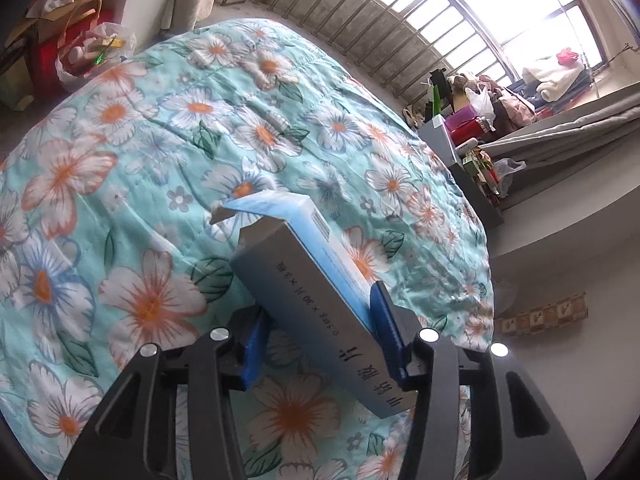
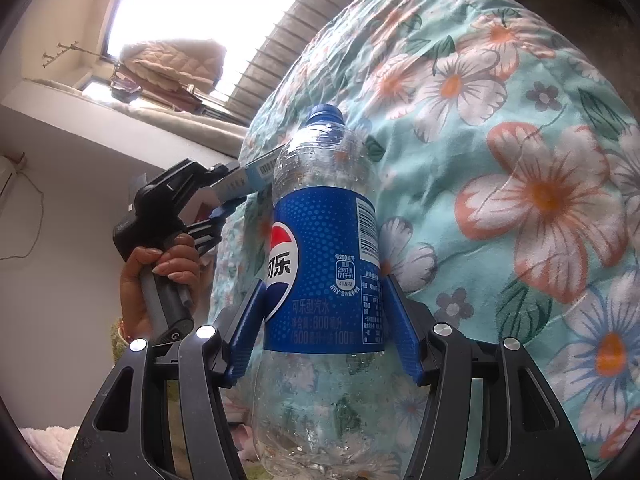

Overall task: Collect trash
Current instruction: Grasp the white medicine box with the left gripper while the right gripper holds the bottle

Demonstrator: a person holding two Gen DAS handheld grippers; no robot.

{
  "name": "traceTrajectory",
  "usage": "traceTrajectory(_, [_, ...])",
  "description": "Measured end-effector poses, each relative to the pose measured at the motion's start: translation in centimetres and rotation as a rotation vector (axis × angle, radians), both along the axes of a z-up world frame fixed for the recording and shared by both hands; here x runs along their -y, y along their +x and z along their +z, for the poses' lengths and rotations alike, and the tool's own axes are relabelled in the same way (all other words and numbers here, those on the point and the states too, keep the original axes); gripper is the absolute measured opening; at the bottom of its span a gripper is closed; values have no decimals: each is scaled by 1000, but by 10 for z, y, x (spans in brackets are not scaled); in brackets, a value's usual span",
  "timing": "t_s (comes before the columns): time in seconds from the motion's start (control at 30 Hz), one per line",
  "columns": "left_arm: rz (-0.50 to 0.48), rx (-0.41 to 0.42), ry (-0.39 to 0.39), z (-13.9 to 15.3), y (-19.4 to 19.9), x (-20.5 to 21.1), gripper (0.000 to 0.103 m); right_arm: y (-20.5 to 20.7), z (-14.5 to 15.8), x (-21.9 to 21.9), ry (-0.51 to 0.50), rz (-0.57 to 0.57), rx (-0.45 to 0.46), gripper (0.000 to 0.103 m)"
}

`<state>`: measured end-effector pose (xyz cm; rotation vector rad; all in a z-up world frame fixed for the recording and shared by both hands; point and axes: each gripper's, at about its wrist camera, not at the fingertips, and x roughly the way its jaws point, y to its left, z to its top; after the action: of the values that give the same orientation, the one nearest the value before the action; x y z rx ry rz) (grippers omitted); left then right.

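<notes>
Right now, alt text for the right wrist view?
The right gripper clamps an empty Pepsi bottle by its blue label, over a floral quilt. At left, a hand holds the left gripper, shut on a small box.

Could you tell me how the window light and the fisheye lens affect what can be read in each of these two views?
Left wrist view: the window is blown out white, the quilt bulges, and the box stays evenly lit. Right wrist view: the window also glares, yet the bottle label is sharp.

One carton (image 1: 320, 292), one empty bottle (image 2: 324, 264), one floral quilt (image 1: 120, 160).
</notes>
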<state>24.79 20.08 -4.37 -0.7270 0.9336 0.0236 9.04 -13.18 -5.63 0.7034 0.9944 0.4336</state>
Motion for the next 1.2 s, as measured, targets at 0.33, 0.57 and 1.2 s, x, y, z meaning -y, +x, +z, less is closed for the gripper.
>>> traceTrajectory(0.33, [-133,70,173,52,-27,-2,38,-1,-7,12,53,1,6,55])
traceTrajectory(0.57, [-383,155,446,114,-69,31,36,-4,-11,19,79,3,9,55])
traceTrajectory(1.2, [-814,61,723,29,-109,159,46,-34,16,45,-43,-91,74,55])
